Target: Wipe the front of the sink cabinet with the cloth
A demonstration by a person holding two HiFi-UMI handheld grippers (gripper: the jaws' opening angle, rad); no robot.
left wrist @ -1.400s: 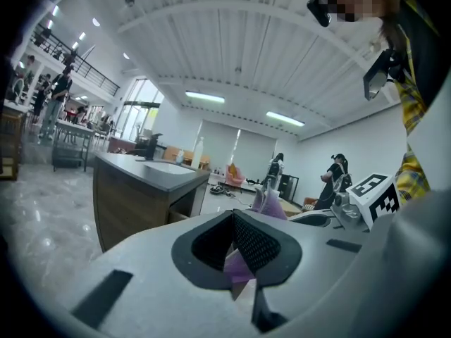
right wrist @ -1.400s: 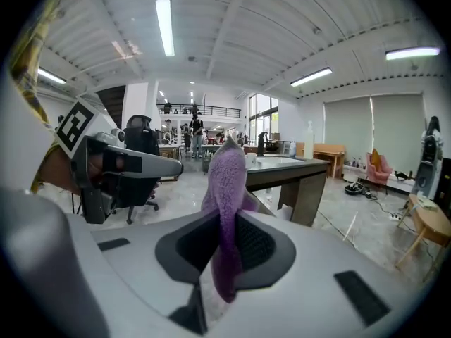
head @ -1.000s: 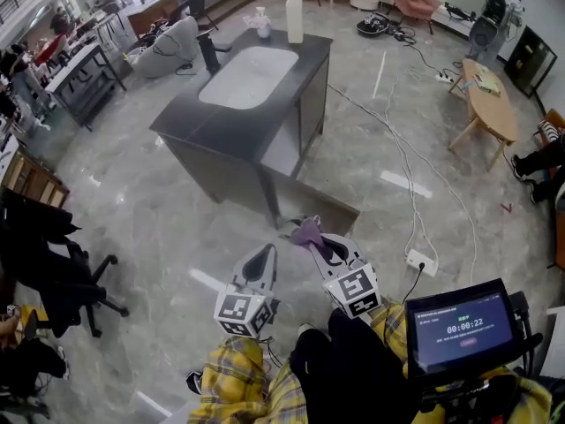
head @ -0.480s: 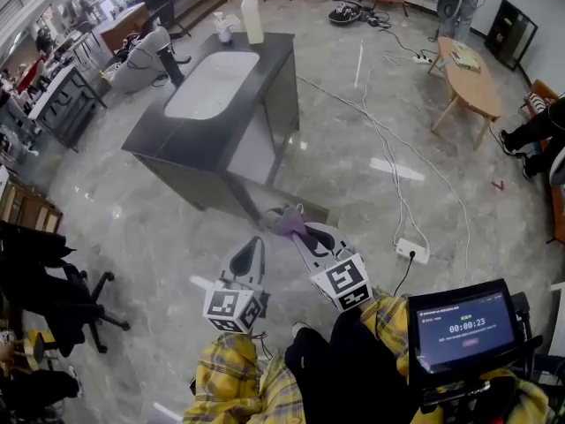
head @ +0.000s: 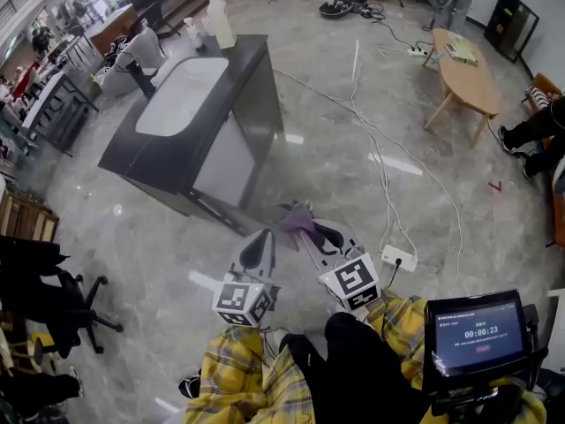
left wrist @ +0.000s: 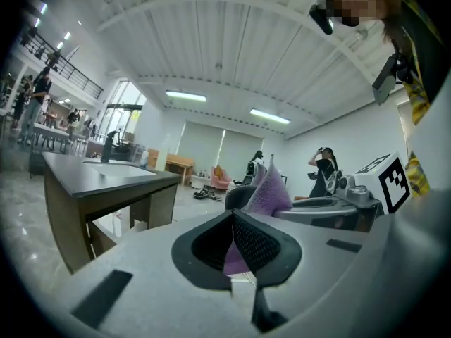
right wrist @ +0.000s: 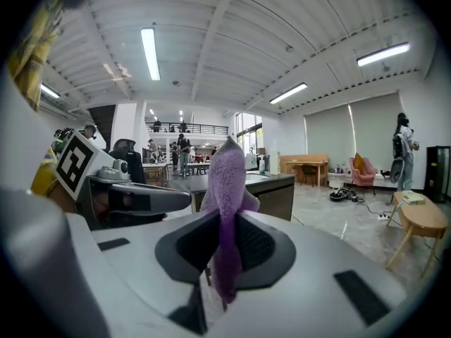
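Note:
The sink cabinet (head: 256,104) is dark grey with a white basin (head: 181,95) in its top. It stands on the floor at the upper left of the head view and at the left of the left gripper view (left wrist: 106,189). My right gripper (head: 309,228) is shut on a purple cloth (head: 298,217), held above the floor a little short of the cabinet's near corner. In the right gripper view the cloth (right wrist: 227,182) stands up out of the closed jaws (right wrist: 224,241). My left gripper (head: 259,246) hangs beside it, shut and empty (left wrist: 232,241).
A soap bottle (head: 219,9) stands on the far end of the cabinet top. White cables (head: 380,148) run across the floor to a power strip (head: 397,258) at the right. A wooden table (head: 466,69) is at the far right and an office chair (head: 53,299) at the left.
The cabinet has slid left and turned in the head view as the person walks round it. Both grippers keep their places, the cloth still in the right one.

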